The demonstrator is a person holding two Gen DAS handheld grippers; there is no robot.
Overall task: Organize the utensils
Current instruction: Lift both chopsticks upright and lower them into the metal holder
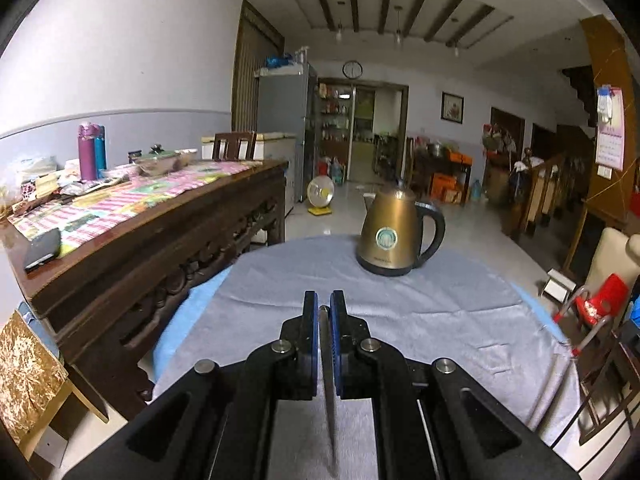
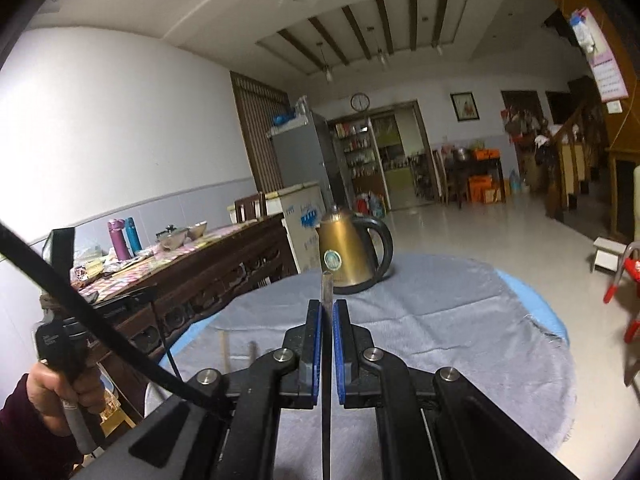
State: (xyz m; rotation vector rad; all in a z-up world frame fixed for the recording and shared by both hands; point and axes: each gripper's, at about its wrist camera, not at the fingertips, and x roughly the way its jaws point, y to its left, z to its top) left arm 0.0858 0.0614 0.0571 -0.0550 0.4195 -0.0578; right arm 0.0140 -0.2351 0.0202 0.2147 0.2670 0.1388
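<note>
Both grippers, left gripper [image 1: 324,306] and right gripper [image 2: 327,314], each clamp a thin utensil [image 1: 329,392] above the grey cloth [image 1: 420,304], so next probably comes a careful set-down.

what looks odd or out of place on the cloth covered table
The brass-coloured electric kettle with a black handle stands upright on the grey cloth, which lies wrinkled with a frayed edge. Nothing is spilled. Each gripper, left gripper and right gripper, has its jaws shut on a thin flat metal utensil, whose type I cannot tell.
</note>
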